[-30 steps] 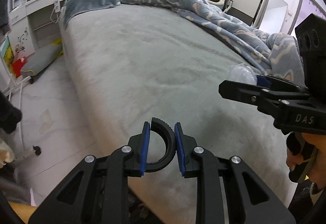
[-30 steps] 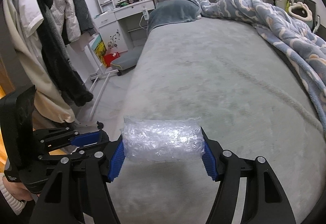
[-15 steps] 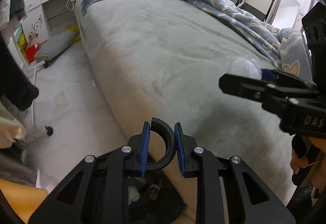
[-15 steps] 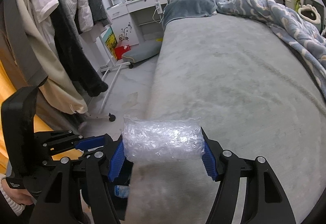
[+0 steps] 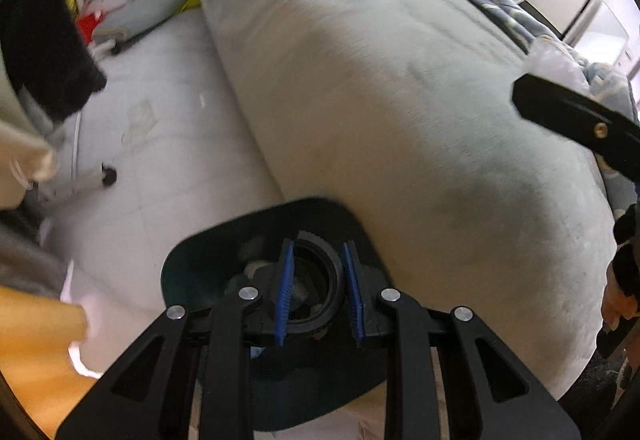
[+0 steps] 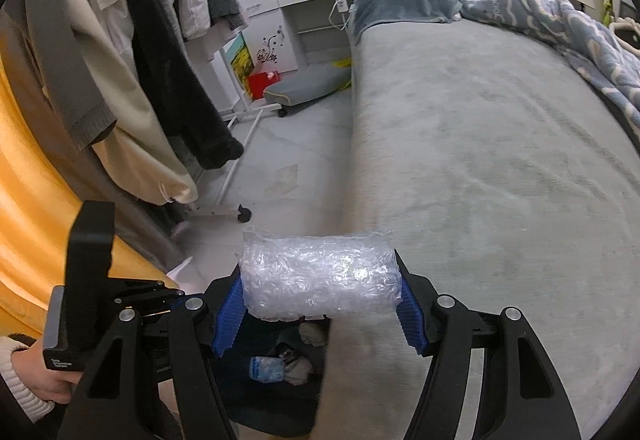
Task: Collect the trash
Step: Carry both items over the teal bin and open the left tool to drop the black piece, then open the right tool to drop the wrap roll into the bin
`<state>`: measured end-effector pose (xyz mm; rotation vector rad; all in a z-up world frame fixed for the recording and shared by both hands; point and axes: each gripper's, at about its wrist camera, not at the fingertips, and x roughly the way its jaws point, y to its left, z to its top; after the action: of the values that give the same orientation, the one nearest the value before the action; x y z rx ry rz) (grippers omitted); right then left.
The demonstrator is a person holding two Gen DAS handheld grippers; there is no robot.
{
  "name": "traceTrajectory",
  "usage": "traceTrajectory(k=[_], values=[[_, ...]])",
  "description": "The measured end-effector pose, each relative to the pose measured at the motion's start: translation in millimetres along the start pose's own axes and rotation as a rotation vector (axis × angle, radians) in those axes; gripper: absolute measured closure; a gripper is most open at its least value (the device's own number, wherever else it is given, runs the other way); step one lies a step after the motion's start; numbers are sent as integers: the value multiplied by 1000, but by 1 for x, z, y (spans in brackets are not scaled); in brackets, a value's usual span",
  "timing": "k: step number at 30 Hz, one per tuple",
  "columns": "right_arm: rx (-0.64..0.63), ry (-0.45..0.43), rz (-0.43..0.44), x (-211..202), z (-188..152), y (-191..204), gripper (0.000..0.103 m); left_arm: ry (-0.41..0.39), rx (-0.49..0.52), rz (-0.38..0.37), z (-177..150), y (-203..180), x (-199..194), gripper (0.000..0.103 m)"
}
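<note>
My left gripper (image 5: 318, 290) is shut on a black ribbed plastic ring (image 5: 320, 294) and holds it over the open mouth of a dark trash bin (image 5: 200, 260) on the floor beside the bed. My right gripper (image 6: 320, 304) is shut on a roll of clear bubble wrap (image 6: 320, 276) and holds it at the bed's edge, above the same bin (image 6: 276, 400), which has crumpled trash inside. The left gripper also shows in the right wrist view (image 6: 160, 304) at the lower left. The right gripper shows in the left wrist view (image 5: 560, 116) at the right.
The grey bed (image 6: 500, 160) fills the right side, with a blue patterned blanket (image 6: 560, 24) at its far part. A clothes rack with hanging coats (image 6: 132, 52) stands at the left on wheeled legs (image 6: 244, 215). A white dresser (image 6: 304, 12) and a grey cushion (image 6: 308, 84) are further back.
Both grippers have moved left and down from over the bed to its edge. The trash bin has come into view under them. Both loads are still held.
</note>
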<state>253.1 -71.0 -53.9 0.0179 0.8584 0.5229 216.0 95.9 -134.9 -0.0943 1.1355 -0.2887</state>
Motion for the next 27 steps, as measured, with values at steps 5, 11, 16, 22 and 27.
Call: traceTrajectory(k=[5,11,16,22,27], values=[[-18,22,14,12,-3,18,37,77,-35,-10,-19,22,10,77],[-39,58,25,29,-7,38,37,162,-73,-13,-37,42,19,77],[-54,88,27,43,-12,52,37,203,-95,-22,-48,54,22,77],[-61,125,27,58,-17,61,37,253,-115,-37,-59,65,27,76],[-72,159,21,69,-22,68,37,242,-117,-46,-64,72,21,57]])
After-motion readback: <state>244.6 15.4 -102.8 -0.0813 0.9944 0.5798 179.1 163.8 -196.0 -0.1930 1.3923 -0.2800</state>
